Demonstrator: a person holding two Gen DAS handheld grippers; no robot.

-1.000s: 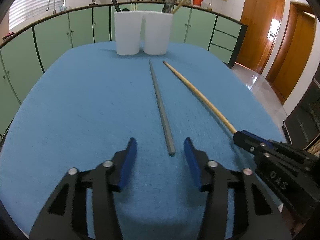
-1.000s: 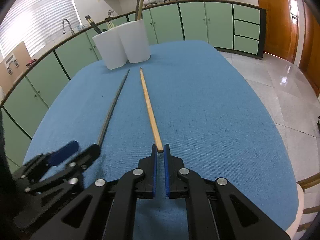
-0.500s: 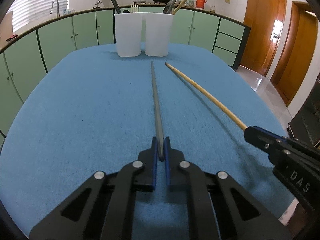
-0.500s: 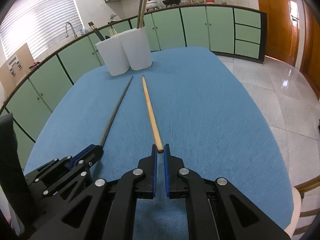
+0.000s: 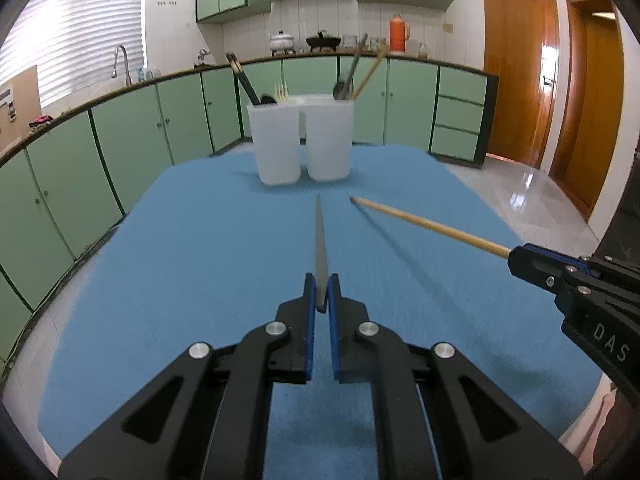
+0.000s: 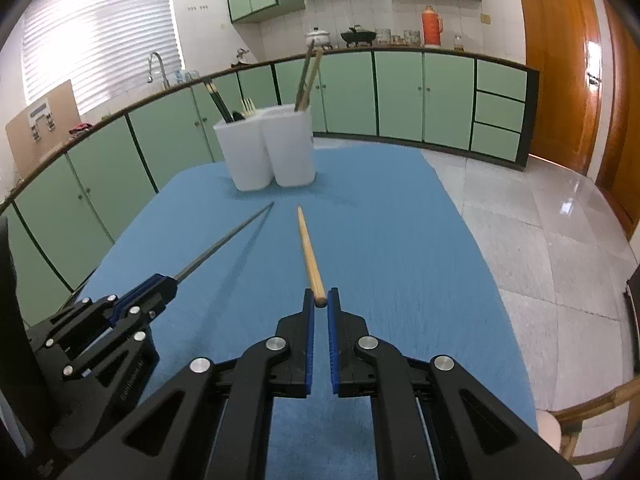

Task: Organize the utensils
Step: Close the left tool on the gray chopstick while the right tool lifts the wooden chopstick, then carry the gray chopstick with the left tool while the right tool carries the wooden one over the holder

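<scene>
My left gripper (image 5: 321, 294) is shut on the near end of a grey metal chopstick (image 5: 320, 240) and holds it above the blue table, tip toward the holders. My right gripper (image 6: 320, 298) is shut on the near end of a wooden chopstick (image 6: 309, 256), also lifted. Each gripper shows in the other view: the right gripper (image 5: 520, 260) with the wooden chopstick (image 5: 432, 228), the left gripper (image 6: 160, 284) with the grey chopstick (image 6: 224, 244). Two white utensil holders (image 5: 304, 144) stand side by side at the table's far end, holding several utensils; they also show in the right wrist view (image 6: 272, 148).
The blue tablecloth (image 5: 200, 260) covers the table, whose right edge drops to a tiled floor (image 6: 540, 240). Green kitchen cabinets (image 5: 120, 140) curve behind the table. A wooden chair (image 6: 592, 416) stands at the lower right.
The left gripper closed on the grey chopstick a second ago. Both grippers have since lifted their chopsticks off the cloth, and shadows now lie beneath them.
</scene>
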